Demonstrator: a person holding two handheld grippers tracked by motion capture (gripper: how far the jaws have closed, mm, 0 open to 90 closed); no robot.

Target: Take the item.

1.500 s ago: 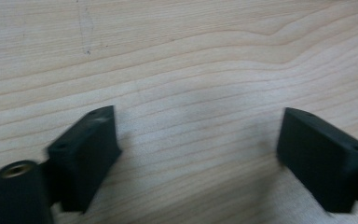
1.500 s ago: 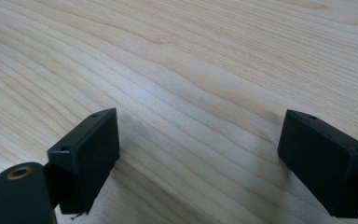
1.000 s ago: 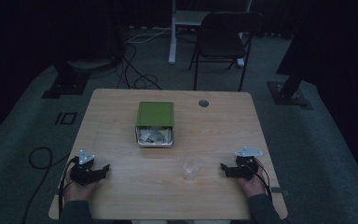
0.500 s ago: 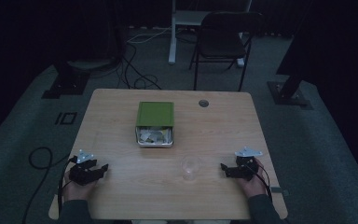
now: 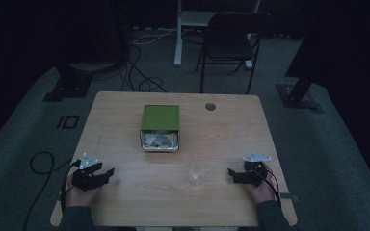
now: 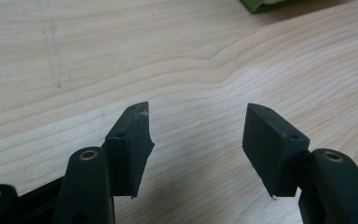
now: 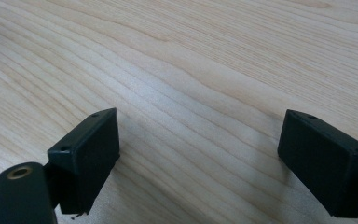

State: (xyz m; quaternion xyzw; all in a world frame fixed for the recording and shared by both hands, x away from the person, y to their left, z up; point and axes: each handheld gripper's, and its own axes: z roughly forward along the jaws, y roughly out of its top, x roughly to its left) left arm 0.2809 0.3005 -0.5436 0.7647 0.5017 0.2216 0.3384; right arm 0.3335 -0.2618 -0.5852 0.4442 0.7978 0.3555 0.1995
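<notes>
Resting on one light wooden table (image 5: 125, 120) are two hand-held grippers, one green box (image 5: 160, 118) and one clear glass cup (image 5: 197, 173). The box sits near the table's middle, toward the far edge, its lid raised at the back and pale scraps (image 5: 159, 139) showing in the open front. Nearer the person than the box and a little to its right stands the cup, upright. The left gripper (image 5: 107, 173) lies well to the near left of the box, held in the person's left hand (image 5: 79, 185); the right gripper (image 5: 231, 172) lies well to the near right of the box, just beyond the cup's right side and apart from it, held in the right hand (image 5: 260, 187). One round hole (image 5: 210, 106) marks the tabletop to the far right of the box, and one black chair (image 5: 229, 43) stands on the floor beyond it.

The high view gives the whole layout but leaves the jaws too small to judge. The left gripper view brings its two black jaws close, spread wide with bare wood between them and a green corner of the box at the top edge. The right gripper view likewise has its jaws set wide apart over bare wood grain, nothing held
</notes>
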